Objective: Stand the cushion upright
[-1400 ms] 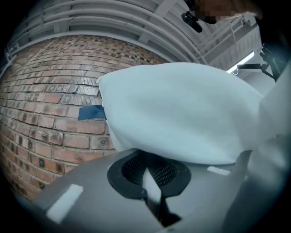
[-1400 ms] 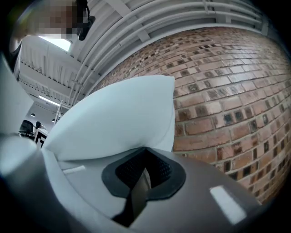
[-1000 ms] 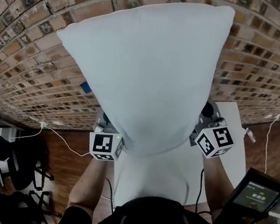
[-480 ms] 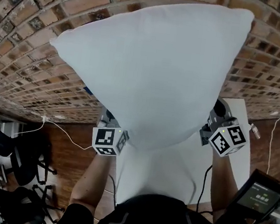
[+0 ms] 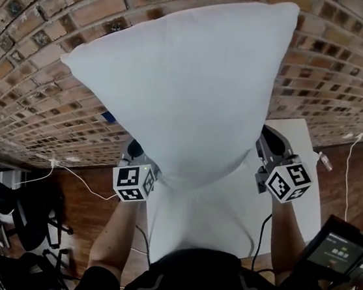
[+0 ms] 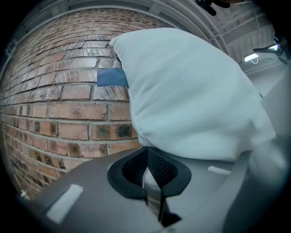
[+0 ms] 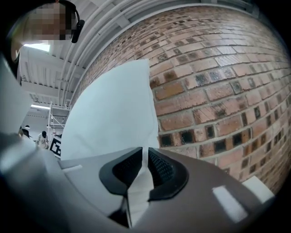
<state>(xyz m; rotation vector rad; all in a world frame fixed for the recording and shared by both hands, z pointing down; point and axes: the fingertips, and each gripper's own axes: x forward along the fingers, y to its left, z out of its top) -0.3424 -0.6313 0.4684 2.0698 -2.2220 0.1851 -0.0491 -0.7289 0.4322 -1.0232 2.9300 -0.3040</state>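
The fingers (image 6: 132, 167) of the left gripper (image 6: 148, 152) are clenched on a thin fold of the plump, plain white fabric cushion (image 5: 182, 88), pinched flat between the black ribbed pads at its lower left corner. The right gripper's (image 7: 144, 152) fingers (image 7: 126, 168) are likewise clamped, with a strip of the same white cloth running down between them from the lower right corner.

The cushion is held on end between the two grippers, in front of the red-brown brick wall (image 5: 348, 69). Its long axis runs up from the grippers towards the wall. In the head view its narrow lower end sits between the two marker cubes and the broad far end fans out above. The far edge slants, with the right corner highest and the left corner lower and further out. One broad face is turned to the person.

Below it lies the white rectangular tabletop (image 5: 226, 209), whose far edge meets the wall. The cushion is above the middle of that far edge. No view shows whether its lower end touches the surface.

A small piece of blue tape (image 6: 112, 77) is stuck on the bricks just beside the cushion's left edge. A black device with a lit screen (image 5: 337, 247) is near the tabletop's near right corner, and a black office chair (image 5: 29, 211) stands on the wooden floor (image 5: 88, 208) well off to the left.
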